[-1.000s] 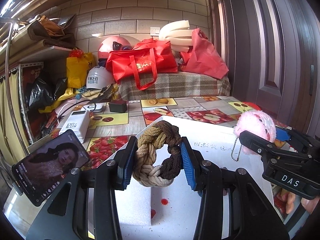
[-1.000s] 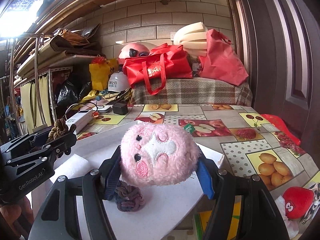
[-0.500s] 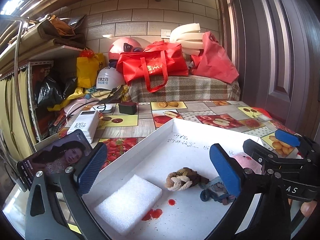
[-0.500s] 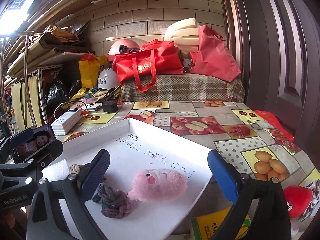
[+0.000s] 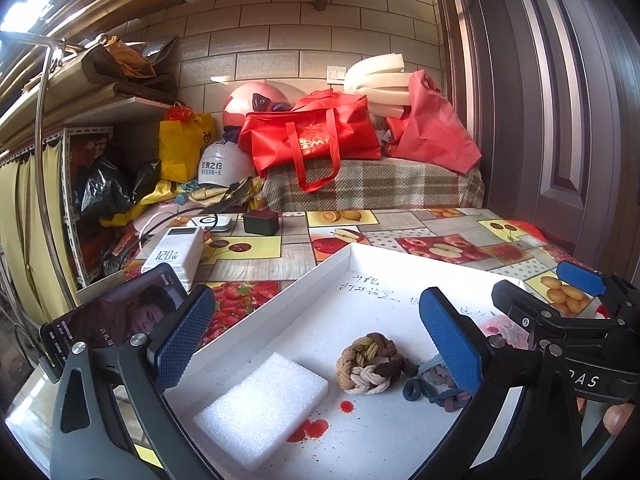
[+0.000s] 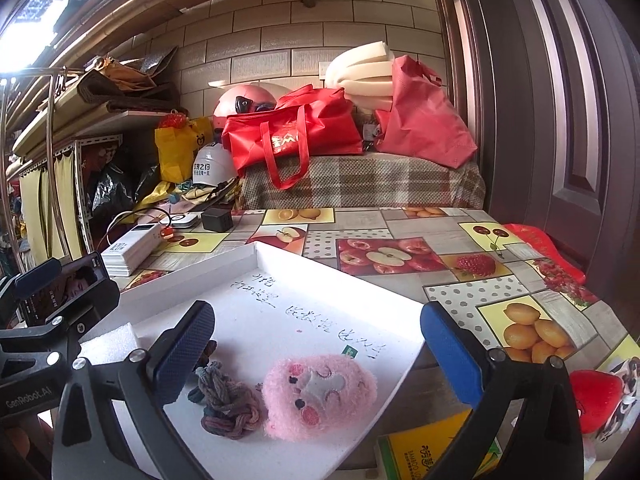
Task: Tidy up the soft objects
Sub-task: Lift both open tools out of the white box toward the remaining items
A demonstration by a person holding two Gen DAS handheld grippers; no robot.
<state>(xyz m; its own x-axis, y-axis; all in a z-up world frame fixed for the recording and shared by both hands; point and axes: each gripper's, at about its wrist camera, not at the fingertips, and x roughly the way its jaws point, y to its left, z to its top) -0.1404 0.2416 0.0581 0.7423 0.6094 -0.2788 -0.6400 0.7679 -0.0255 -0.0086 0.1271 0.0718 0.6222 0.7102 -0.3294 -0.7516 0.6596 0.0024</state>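
Change: Both of your tongs have let go since a second ago; the braided rope knot and the pink plush toy, then pinched and raised, now lie in the tray.
Left tongs (image 5: 318, 340): spread wide, holding nothing, hovering low over the tray's near end.
Right tongs (image 6: 318, 350): spread wide, holding nothing.
White foam block (image 5: 262, 402): nearest you, flat in the tray.
Braided rope knot (image 5: 370, 364): just beyond the block, beside a blue-grey rope knot (image 6: 226, 404).
Pink plush toy (image 6: 320, 396): touching that blue-grey knot, face up.
White foam tray (image 6: 360, 276): gathers the soft things on the tabletop (image 6: 460, 224), probably as the sorting spot.
Red plush (image 6: 596, 400): off to your right, outside the tray, likely next.
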